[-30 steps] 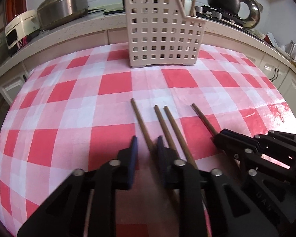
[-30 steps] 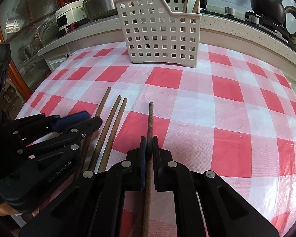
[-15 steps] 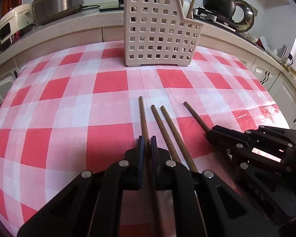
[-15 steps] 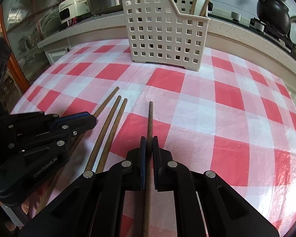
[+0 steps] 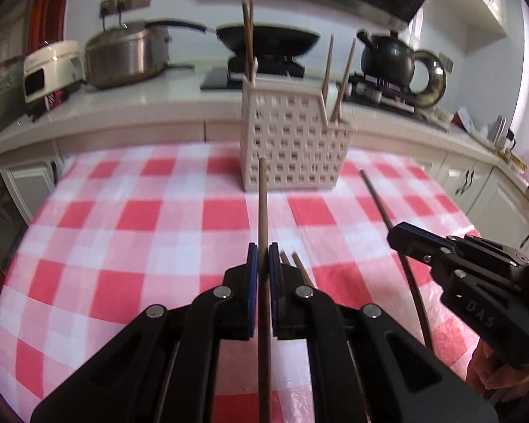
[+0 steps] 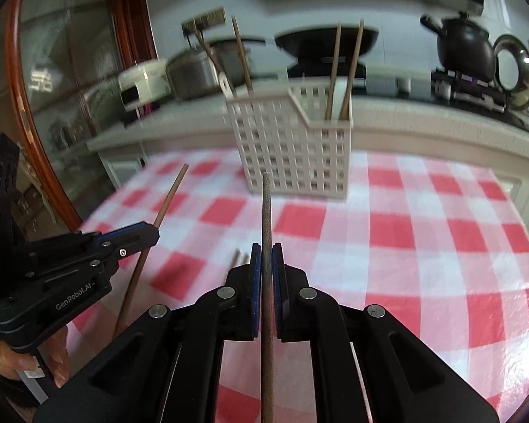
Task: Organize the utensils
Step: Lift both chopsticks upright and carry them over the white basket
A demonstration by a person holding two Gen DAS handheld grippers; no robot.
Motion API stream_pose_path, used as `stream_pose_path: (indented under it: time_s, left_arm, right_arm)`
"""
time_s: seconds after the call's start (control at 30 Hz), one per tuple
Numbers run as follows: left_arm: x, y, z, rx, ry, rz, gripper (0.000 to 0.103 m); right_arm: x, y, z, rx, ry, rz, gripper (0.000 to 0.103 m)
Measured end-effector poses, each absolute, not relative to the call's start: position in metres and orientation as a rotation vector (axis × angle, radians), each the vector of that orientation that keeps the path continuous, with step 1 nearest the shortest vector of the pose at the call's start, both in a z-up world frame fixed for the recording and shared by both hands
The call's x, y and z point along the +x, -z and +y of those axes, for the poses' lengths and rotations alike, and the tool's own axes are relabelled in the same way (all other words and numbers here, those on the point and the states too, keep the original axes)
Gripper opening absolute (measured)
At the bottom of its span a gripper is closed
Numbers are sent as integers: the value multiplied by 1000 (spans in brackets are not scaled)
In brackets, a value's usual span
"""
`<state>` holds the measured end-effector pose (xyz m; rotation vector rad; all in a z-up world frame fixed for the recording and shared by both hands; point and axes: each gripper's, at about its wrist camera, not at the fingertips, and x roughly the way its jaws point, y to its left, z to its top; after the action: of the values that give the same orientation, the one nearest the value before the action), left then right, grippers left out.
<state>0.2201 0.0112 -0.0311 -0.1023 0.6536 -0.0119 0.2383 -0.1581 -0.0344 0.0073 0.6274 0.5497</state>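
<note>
My left gripper (image 5: 263,251) is shut on a brown wooden chopstick (image 5: 262,204), held above the checked tablecloth and pointing at the white slotted utensil basket (image 5: 292,144). My right gripper (image 6: 266,252) is shut on a second, greyer chopstick (image 6: 266,211), also lifted and aimed at the basket (image 6: 292,151). Each gripper shows in the other's view: the right one (image 5: 398,234) with its chopstick (image 5: 377,197), the left one (image 6: 148,234) with its chopstick (image 6: 171,194). Two more chopsticks (image 5: 294,264) lie on the cloth, mostly hidden by my fingers. Several chopsticks (image 6: 342,67) stand in the basket.
The red-and-white tablecloth (image 5: 141,218) covers the table. Behind it runs a counter with a rice cooker (image 5: 51,67), a steel pot (image 5: 127,56), a black wok (image 5: 268,40) and a black kettle (image 5: 388,58). White cabinets (image 5: 476,190) stand to the right.
My left gripper closed on a chopstick. Both grippers then lifted their chopsticks off the cloth and tilted up toward the basket. Two chopsticks stayed lying on the table.
</note>
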Motion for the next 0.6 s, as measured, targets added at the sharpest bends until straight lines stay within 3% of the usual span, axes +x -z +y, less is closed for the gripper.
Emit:
stream_pose_path:
  time_s: [0.33,0.6]
  left_arm:
    - [184,-6,10,-83,40,439,6]
    - [169,-27,8,-76,52,376,6]
  right_arm:
    - [216,1,-169,43,-579,448,6]
    - [203,-19,-173,64,-590,365,6]
